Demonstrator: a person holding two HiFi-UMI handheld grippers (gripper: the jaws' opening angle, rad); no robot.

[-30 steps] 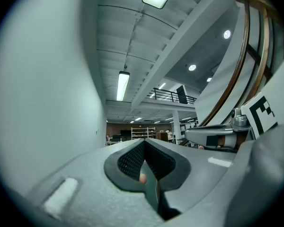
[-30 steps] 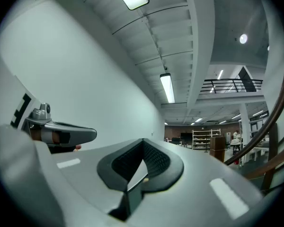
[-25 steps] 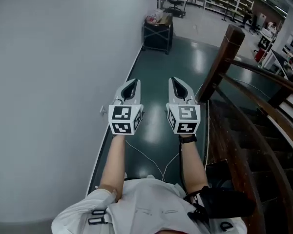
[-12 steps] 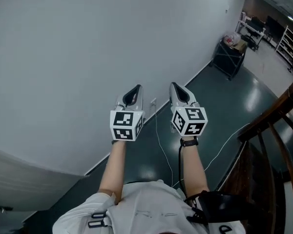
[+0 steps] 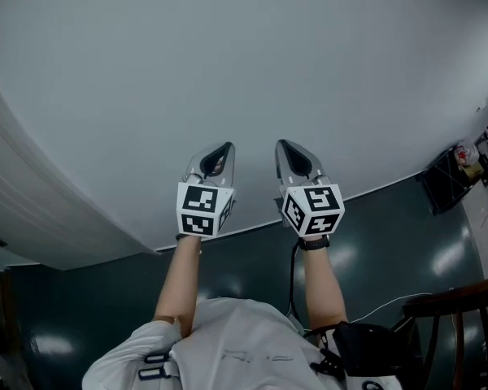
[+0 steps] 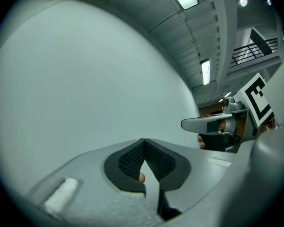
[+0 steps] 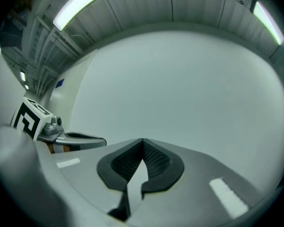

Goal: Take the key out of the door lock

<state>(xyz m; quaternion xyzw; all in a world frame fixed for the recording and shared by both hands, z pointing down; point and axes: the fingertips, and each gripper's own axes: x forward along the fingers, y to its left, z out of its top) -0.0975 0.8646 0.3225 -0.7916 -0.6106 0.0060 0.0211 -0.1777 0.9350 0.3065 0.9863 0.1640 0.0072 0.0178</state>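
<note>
No key, lock or door shows in any view. In the head view my left gripper [image 5: 224, 149] and right gripper [image 5: 281, 147] are held side by side at chest height, both pointing at a plain pale wall [image 5: 228, 63]. Each is shut with nothing between its jaws. The left gripper view shows its shut black pads [image 6: 144, 157] before the bare wall, with the right gripper [image 6: 213, 124] at the right. The right gripper view shows its shut pads [image 7: 142, 162] and the left gripper [image 7: 71, 140] at the left.
A dark green floor [image 5: 252, 258] meets the wall at a skirting line. A dark cart [image 5: 451, 173] stands at the far right by the wall. A brown wooden stair railing [image 5: 455, 307] is at the lower right. A cable [image 5: 390, 305] lies on the floor.
The head view has swung left: the corridor, cart and railing slid off to the right, and the bare wall now fills the view. Both grippers stay shut and side by side.
</note>
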